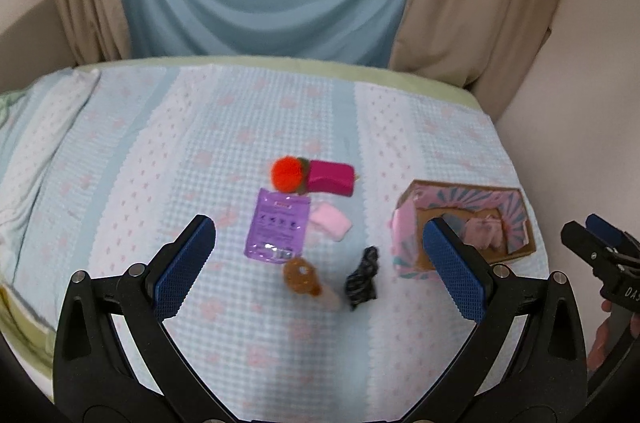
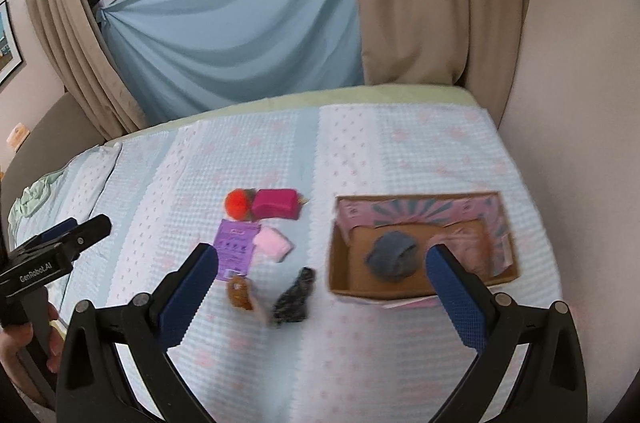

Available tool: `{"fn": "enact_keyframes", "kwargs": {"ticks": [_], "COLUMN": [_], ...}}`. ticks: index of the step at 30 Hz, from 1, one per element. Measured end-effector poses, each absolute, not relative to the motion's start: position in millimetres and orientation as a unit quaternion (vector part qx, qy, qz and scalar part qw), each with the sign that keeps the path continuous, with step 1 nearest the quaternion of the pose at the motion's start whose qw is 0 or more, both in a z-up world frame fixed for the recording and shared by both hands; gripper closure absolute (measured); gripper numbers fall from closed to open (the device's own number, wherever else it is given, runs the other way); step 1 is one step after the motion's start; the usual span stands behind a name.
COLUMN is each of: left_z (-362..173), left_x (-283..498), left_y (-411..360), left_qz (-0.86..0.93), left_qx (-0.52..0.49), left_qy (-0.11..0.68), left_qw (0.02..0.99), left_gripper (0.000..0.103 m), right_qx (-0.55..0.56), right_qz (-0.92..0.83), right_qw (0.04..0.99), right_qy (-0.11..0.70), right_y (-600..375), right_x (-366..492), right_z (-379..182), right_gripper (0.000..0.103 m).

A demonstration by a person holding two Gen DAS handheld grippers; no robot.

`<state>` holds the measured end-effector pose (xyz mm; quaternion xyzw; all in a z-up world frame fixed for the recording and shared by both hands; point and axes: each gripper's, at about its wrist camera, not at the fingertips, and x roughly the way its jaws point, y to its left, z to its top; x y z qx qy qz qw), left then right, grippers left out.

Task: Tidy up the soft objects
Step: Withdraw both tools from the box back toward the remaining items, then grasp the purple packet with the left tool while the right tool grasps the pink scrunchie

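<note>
A quilted bed [image 2: 400, 151] carries a cardboard box [image 2: 340, 263] and soft toys [image 2: 276, 204].

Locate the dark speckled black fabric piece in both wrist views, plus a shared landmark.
Left wrist: the dark speckled black fabric piece lies low and right of centre, between the open fingers.
Right wrist: it lies low and left of centre, left of the open cardboard box with pink patterned flaps.
Shared landmark: the translucent purple plastic packet, up-left of the fabric in both.

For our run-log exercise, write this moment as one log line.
left tongs: open, empty | right tongs: open, empty | cardboard box: grey cloth, pink item inside | bedspread: six loose items beside box
</note>
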<state>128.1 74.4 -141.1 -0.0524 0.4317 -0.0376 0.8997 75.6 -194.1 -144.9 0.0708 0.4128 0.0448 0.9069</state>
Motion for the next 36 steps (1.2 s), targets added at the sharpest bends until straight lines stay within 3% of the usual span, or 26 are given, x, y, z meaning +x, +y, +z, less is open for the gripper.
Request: {"fn": "enact_keyframes", "kwargs": {"ticks": [14,29,36], "left_z": [-266.6,-436.4,-476.9], "left_x": [212.5,289.4,293.4], "left_y": [151.8,122.4,106.1], "left_qz": [-0.092,-0.108,-0.105], "left_qx": [-0.059,-0.030,-0.018], "left_qy": [0.500,0.568,0.577], "left_qw": [0.859,0.815,0.810], "left_gripper": [0.000,0.000,0.000], "right_qx": [0.113,0.175,0.193], "right_qz": [0.019,-0.008,-0.004], "right_qw": [0.888,0.828,0.807], "right_qy": [0.446,0.533,0.558], "right_y": [-78.3,-64.4,-65.3], "right_x": [152.2,250.0,277.3], "right_z": [-216.5,-369.2,-419.9], "right_gripper": [0.000,0.000,0.001]}}
